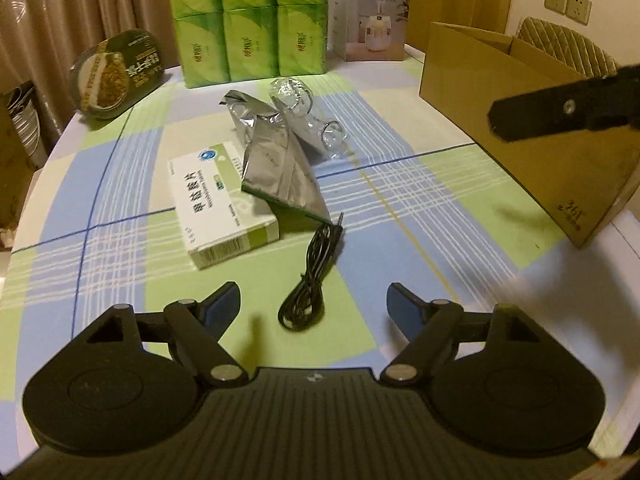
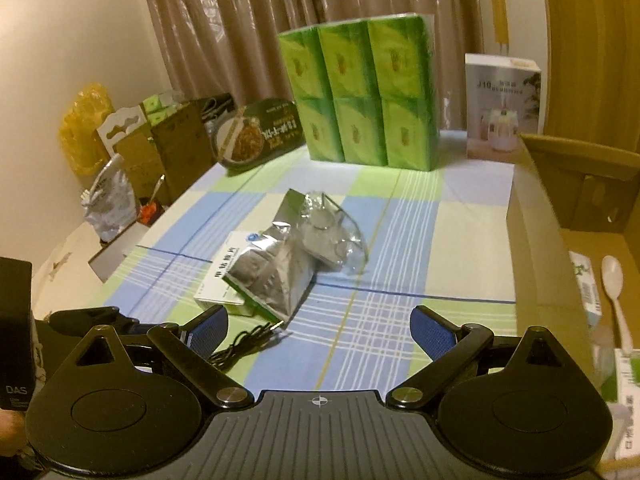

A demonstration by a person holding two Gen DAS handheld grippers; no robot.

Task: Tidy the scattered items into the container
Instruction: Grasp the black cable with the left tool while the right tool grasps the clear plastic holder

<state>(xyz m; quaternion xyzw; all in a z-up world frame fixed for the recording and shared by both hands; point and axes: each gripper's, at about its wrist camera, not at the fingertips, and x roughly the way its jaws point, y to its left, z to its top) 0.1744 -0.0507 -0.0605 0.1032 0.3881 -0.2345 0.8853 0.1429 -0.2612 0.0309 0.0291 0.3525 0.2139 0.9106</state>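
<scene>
Brown curtains (image 2: 280,20) hang behind your table (image 1: 400,220), which wears a cloth of blue, green and white squares.

Near the middle of the table lie four loose things in one little heap. One white medicine box (image 1: 224,208) lies flat. One silver foil bag (image 1: 276,168) leans across the box's far end and touches it. One clear plastic bag (image 1: 308,116) lies just behind the foil bag, toward the far edge. One black cable (image 1: 308,284), folded in loops, lies on the cloth at the near side of the heap, just beside the box.

One brown cardboard box (image 1: 520,120) stands open at the right edge of the table. In the right wrist view you can see one white spoon (image 2: 614,292) lying inside it, with some white and green packs beside the spoon.

At the far edge stand one big pack of six green tissue packets (image 1: 248,20), one white appliance box (image 1: 372,20) and one round dark food bowl (image 1: 116,72) tipped on its side.

Your left gripper (image 1: 314,304) hangs over the near edge, just before the cable. Its fingers are spread wide and hold nothing. Your right gripper (image 2: 320,328) is also spread wide with nothing in it, over the cloth between the heap and the cardboard box.
</scene>
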